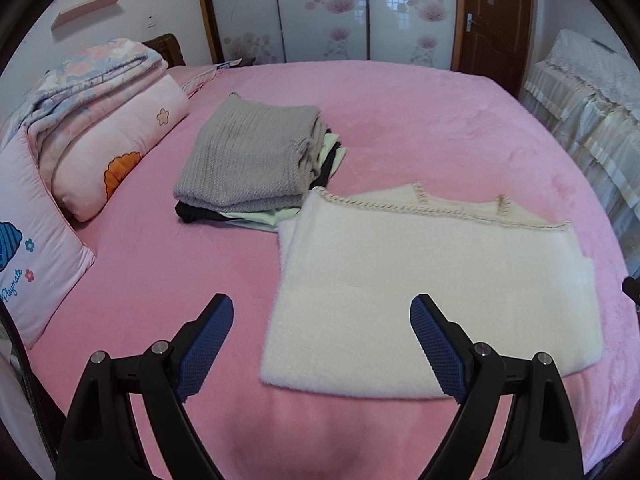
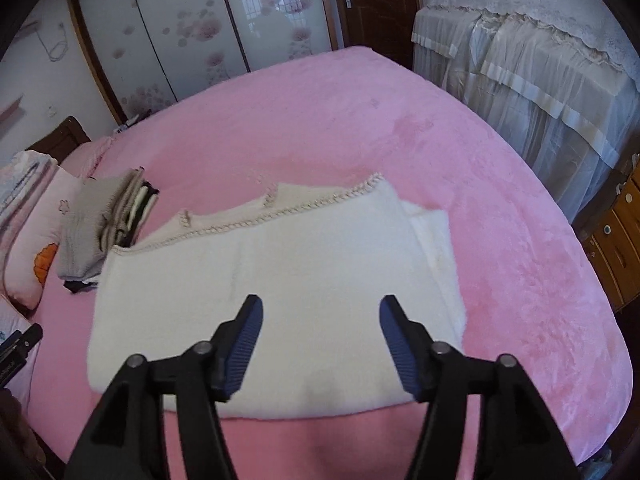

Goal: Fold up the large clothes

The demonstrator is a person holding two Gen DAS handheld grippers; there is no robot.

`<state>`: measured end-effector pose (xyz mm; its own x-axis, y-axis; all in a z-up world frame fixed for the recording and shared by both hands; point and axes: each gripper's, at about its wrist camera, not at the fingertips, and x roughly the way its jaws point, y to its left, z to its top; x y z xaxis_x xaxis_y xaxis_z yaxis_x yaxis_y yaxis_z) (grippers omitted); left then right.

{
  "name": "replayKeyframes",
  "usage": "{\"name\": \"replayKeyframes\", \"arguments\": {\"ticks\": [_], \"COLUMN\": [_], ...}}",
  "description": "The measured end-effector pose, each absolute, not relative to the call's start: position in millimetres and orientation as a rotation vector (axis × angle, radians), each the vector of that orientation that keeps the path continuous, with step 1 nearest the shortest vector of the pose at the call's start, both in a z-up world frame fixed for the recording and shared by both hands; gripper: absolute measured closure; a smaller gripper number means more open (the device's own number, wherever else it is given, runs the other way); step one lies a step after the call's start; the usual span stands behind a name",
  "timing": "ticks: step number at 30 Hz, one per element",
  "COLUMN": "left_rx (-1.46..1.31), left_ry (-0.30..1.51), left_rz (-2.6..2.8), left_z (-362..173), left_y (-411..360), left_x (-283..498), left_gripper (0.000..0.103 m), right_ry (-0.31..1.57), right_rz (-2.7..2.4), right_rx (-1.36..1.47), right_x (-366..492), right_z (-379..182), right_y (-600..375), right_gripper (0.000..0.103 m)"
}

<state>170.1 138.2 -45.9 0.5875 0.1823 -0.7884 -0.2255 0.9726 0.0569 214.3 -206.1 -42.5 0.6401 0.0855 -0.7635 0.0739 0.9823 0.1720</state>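
A: What is seen on the pink plush bed (image 1: 400,120)?

B: A fluffy cream-white knitted garment with a braided neckline trim (image 1: 432,292) is laid flat and folded into a rough rectangle on the near right part of the bed. A stack of folded clothes topped by a grey ribbed knit (image 1: 256,156) is placed just to its far left, the corner of the white garment touching or nearly touching the stack.

A: How are the tools held?

B: The left hand-held gripper (image 1: 322,312) is held above the near edge of the bed, its blue-padded fingers spread wide with nothing between them. The right hand-held gripper (image 2: 321,312) is held over the near half of the white garment, its fingers apart and clear of the fabric; nothing is gripped.

A: What else is noted?

B: Pink pillows with flower prints (image 1: 116,160) and a folded floral quilt (image 1: 92,80) are piled at the far left. A wardrobe with flower-patterned sliding doors (image 1: 320,12) is seen beyond the bed.
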Motion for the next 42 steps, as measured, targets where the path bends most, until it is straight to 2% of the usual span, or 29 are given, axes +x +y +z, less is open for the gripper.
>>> {"name": "replayKeyframes", "arguments": {"ticks": [6, 12, 18, 31, 42], "left_rx": [-0.117, -0.144, -0.291, -0.744, -0.828], "left_ry": [0.891, 0.871, 0.948, 1.019, 0.867], "left_rz": [0.171, 0.146, 0.086, -0.098, -0.106], "left_z": [-24, -36, -95, -248, -267], "left_y": [126, 119, 126, 156, 174], "left_x": [139, 113, 111, 139, 185], "left_gripper": [0.014, 0.014, 0.014, 0.014, 0.011], "right_ry": [0.699, 0.682, 0.673, 0.838, 0.863], "right_rz": [0.043, 0.11, 0.069, 0.081, 0.09], "right_rx": [0.164, 0.088, 0.062, 0.101, 0.072], "right_x": [174, 150, 141, 167, 187], "right_z": [-1, 1, -38, -151, -184], "right_y": [-177, -148, -133, -114, -98], "right_gripper": [0.039, 0.039, 0.039, 0.039, 0.039]}}
